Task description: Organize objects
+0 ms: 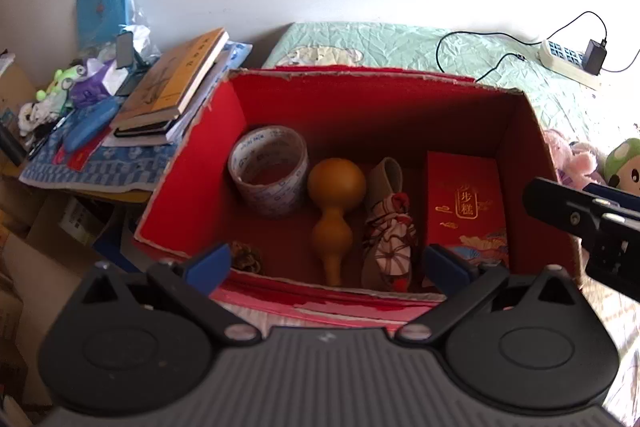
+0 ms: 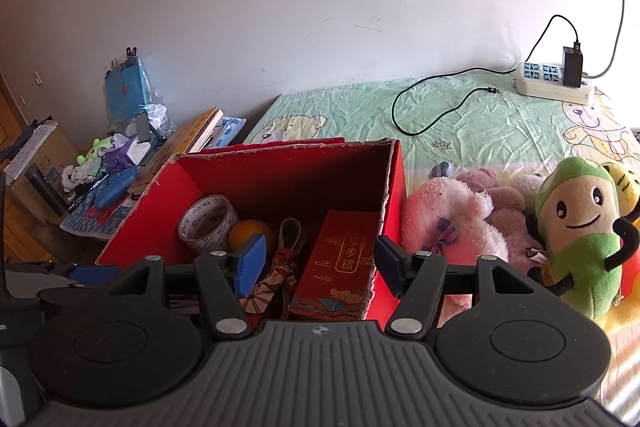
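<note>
An open red cardboard box [image 1: 192,163] stands on the bed. Inside lie a roll of clear tape [image 1: 269,171], an orange gourd [image 1: 334,211], a patterned cloth pouch [image 1: 390,239], a small red gift box [image 1: 466,207] and a small brown object [image 1: 246,257] in the near left corner. My left gripper [image 1: 326,267] is open and empty above the box's near wall. My right gripper [image 2: 320,263] is open and empty over the box's [image 2: 136,223] near right corner, above the gift box [image 2: 344,263]. Tape [image 2: 208,223] and gourd [image 2: 250,231] show there too.
Pink plush toys [image 2: 452,223] and a green plush doll [image 2: 580,235] lie on the bed right of the box. A power strip [image 2: 554,83] with charger and cable sits at the back. A cluttered side table with books [image 1: 176,79] stands left.
</note>
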### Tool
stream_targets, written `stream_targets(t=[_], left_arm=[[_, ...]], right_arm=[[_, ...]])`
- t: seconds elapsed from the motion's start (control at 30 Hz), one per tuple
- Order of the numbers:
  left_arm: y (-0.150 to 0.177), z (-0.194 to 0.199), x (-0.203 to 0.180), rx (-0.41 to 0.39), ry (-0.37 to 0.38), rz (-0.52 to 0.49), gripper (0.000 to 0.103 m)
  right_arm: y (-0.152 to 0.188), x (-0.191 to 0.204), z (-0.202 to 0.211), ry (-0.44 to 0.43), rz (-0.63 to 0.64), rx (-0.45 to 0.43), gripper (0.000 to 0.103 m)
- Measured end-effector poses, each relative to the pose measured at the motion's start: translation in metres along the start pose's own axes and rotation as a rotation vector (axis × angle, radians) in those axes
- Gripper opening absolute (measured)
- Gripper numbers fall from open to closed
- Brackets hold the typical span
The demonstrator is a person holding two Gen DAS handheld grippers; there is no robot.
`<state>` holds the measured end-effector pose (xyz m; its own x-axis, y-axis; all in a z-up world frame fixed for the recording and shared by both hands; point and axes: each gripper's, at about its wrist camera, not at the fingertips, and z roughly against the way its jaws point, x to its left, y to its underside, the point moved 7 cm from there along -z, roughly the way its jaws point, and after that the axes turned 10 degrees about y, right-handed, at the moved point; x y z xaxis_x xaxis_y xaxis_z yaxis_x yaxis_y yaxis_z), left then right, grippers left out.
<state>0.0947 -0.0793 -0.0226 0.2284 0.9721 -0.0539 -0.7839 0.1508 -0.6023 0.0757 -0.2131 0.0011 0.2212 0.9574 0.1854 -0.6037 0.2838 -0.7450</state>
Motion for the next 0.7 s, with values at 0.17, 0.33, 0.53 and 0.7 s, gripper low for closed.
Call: stream_targets(t=[0.17,0.33,0.53,0.7], left_arm=[[0.001,-0.008,0.01,0.012,0.012,-0.042,0.102],[0.002,-0.016,0.018,0.024,0.039,-0.076,0.102],[0.0,-0.023,0.027,0.041,0.093,-0.083,0.103],[0.001,-0.027,0.031,0.037,0.122,-0.089,0.103]], right_arm=[[0.008,0.015,-0.003,0.02,-0.008,0.006,0.063],[0.012,0.021,-0.009,0.062,-0.045,0.004,0.063],[0.02,0.028,-0.016,0.096,-0.076,0.019,0.062],[0.023,0.03,-0.018,0.12,-0.1,0.036,0.062]])
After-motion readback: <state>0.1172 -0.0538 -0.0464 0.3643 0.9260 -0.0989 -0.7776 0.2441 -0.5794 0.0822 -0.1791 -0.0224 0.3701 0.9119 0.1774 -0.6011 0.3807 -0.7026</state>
